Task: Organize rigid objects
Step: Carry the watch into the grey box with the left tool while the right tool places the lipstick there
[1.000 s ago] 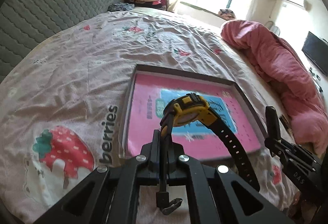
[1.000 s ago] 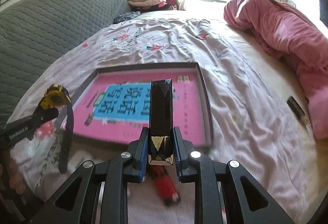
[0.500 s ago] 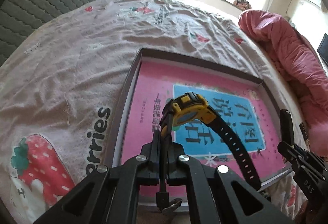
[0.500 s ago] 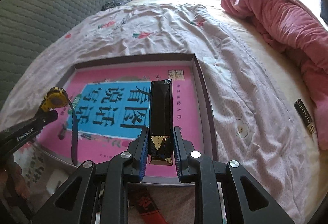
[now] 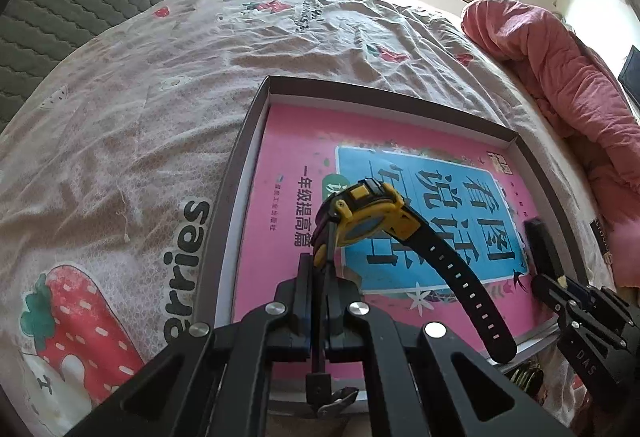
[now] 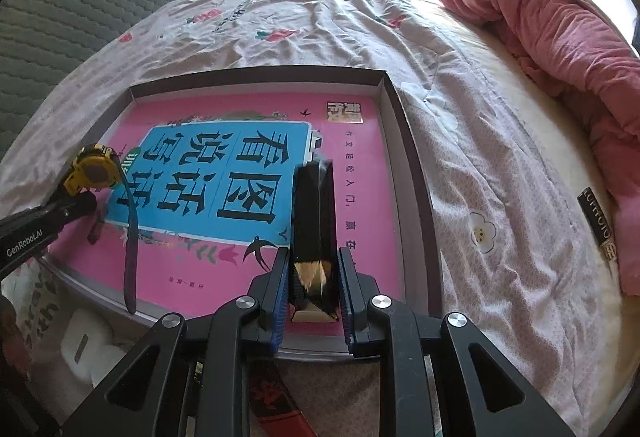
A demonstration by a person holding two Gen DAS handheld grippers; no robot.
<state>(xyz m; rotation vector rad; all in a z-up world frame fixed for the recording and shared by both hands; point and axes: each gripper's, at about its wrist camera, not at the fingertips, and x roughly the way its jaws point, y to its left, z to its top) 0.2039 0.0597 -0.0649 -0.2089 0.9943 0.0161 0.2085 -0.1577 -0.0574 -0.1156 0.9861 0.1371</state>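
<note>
Yellow-cased wristwatch (image 5: 366,215), strap pinched in the left gripper (image 5: 320,269), and long black box (image 6: 313,215), clamped lengthwise by the right gripper (image 6: 313,277), both hang above the shallow tray (image 6: 412,173).

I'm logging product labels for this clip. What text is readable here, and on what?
"看图说话": book cover in the tray.
"一年级提高篇": same cover, left wrist view.
"GenRobot.AI": left gripper finger.
"DAS": right gripper.
"rries": bedsheet, word cut off.
Black box label: letters unclear.
Small cover print: too small.
</note>
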